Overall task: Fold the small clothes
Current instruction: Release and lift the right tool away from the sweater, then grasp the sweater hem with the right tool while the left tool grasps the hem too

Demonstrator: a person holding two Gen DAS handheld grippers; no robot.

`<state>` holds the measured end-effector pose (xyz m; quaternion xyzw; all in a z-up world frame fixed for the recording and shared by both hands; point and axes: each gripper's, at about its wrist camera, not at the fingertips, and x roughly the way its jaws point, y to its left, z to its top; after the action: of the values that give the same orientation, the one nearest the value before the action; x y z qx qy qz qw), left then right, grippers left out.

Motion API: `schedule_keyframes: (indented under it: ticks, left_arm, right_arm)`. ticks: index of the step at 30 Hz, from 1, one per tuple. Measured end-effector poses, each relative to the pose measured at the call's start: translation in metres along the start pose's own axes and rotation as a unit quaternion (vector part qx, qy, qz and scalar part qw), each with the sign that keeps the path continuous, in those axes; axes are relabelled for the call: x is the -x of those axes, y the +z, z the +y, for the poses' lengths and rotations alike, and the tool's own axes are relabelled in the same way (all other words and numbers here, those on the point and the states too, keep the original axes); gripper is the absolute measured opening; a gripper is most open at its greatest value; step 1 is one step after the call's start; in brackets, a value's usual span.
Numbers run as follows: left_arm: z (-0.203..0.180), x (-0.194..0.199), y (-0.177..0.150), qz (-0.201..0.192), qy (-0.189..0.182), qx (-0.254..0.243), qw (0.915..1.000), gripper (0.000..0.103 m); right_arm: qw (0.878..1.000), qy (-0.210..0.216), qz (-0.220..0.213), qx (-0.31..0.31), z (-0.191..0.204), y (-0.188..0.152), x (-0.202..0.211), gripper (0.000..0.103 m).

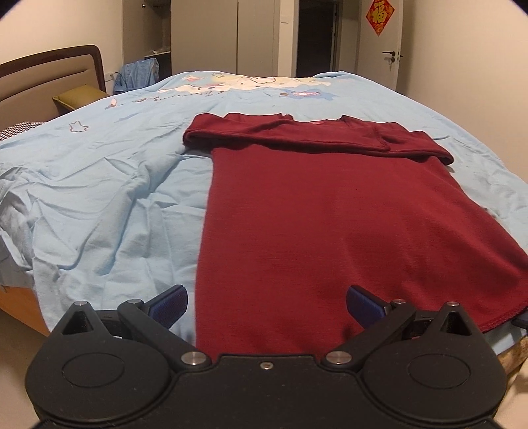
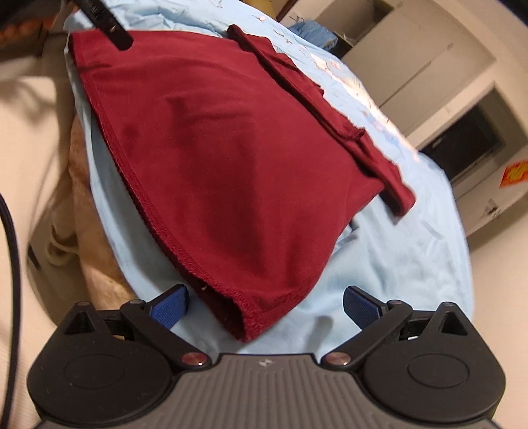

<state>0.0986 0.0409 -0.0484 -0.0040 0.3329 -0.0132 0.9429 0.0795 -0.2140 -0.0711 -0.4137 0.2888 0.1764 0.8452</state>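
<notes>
A dark red long-sleeved top [image 1: 330,211] lies flat on the bed's light blue sheet [image 1: 99,198], its hem at the near edge of the bed and its neckline toward the far side. Both sleeves [image 1: 297,138] are already laid across the chest, which leaves a plain rectangle; that suggests the next fold is meant to carry the hem up toward the shoulders.

The left gripper [image 1: 266,305] hovers at the hem's left corner with its blue-padded fingers [image 1: 170,305] spread wide apart and nothing between them, one pad over the sheet and the other over the cloth. The right gripper [image 2: 265,307] sits at the opposite hem corner [image 2: 246,325], fingers likewise apart and empty, the corner lying between them but not pinched. In the right wrist view the left tool's dark tip [image 2: 109,28] shows at the far corner of the hem.

Having one tool at each corner makes sense: lifting both ends together should keep the hem straight as it travels
</notes>
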Motion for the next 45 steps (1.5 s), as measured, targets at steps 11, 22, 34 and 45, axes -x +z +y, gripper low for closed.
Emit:
schedule_keyframes:
  ticks: [11,22,34,45]
  left_arm:
    - [-0.018,0.012,-0.001,-0.027,-0.075,-0.014,0.9967,0.102]
    - [-0.056,0.010,-0.011,-0.036,-0.146,-0.084,0.9850,0.102]
    - [-0.061,-0.012,-0.018,-0.002,-0.092,-0.121,0.9884,0.071]
    - [-0.009,0.001,-0.019,-0.031,0.009,-0.116,0.9927,0.039]
  right_arm:
    - [0.991,0.010,-0.080,0.103,0.013,0.003,0.013,0.014]
    - [0.993,0.055,-0.104,-0.028,-0.035,0.036,0.021,0.007]
    - [0.974,0.078,-0.121,-0.176,-0.089,0.053,0.019,0.006]
    - [0.964,0.063,-0.135,-0.220,-0.103,0.052,0.021,0.006]
